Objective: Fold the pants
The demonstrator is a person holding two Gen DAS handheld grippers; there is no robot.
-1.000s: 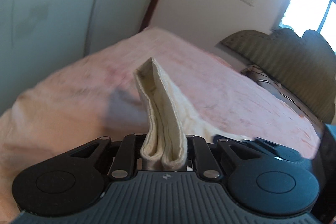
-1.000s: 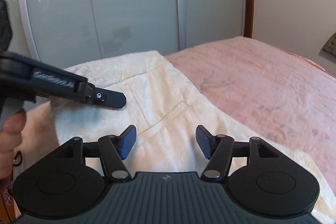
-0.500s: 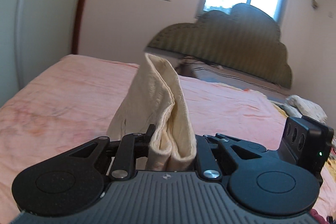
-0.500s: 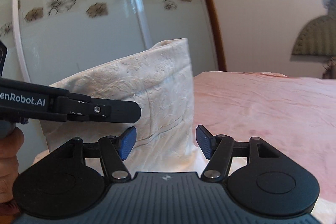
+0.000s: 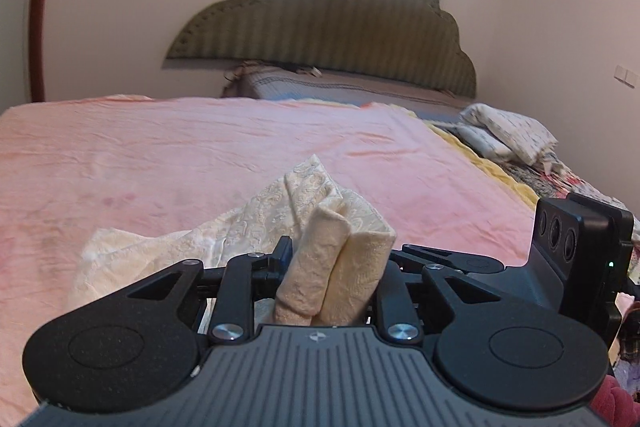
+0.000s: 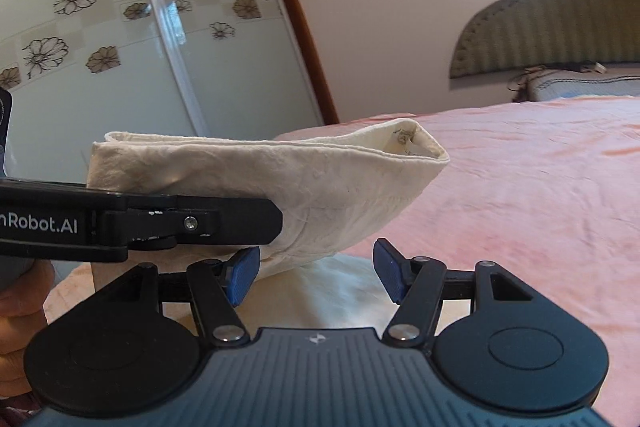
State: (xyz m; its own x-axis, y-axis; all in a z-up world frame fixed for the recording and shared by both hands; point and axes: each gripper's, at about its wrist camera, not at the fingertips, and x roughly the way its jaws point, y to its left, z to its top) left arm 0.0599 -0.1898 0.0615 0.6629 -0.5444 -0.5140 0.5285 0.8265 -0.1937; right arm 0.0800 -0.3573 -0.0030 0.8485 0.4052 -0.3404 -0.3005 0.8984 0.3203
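Pants [image 5: 336, 259]: cream, embossed, thick doubled fold standing between the left gripper [image 5: 334, 267] pads, jaws opening, cloth still pinched; the rest trails onto the pink sheet [image 5: 200, 147]. Left gripper points slightly down toward the ribbed headboard [image 5: 340, 15]. Right gripper [image 6: 316, 273]: blue pads apart, nothing between them, level beside the lifted fold. Left pads hidden by cloth.

From just behind the left gripper [image 5: 334, 267] we look low along the pink bedspread [image 5: 200, 147] toward the headboard [image 5: 340, 19], while our right-gripper [image 6: 316, 277] camera, beside it, faces left of that headboard to the wardrobe doors [image 6: 120, 27]; both share the pants [image 6: 280, 187].
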